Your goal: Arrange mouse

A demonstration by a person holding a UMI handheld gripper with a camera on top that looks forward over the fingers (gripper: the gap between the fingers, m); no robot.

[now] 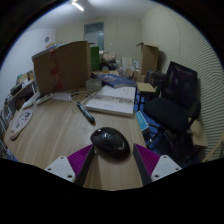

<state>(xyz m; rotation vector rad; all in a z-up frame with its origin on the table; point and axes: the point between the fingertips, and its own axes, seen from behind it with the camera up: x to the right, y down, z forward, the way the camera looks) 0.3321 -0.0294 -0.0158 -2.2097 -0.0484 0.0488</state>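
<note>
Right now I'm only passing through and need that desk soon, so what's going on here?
A person is working a handheld gripper over a light wooden desk. A black computer mouse lies on the desk between the gripper's open fingers, with gaps at both sides, so it is not gripped. Beyond it lie a dark pen and a flat white box; a brown cardboard box stands further back. A black office chair sits beside the desk.

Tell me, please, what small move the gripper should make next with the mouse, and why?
Probably close the fingers on the black mouse. It rests on the wooden desk between the open fingers, with a gap showing at each pad, so nothing grips it yet. A gentle squeeze should secure it for moving.
</note>
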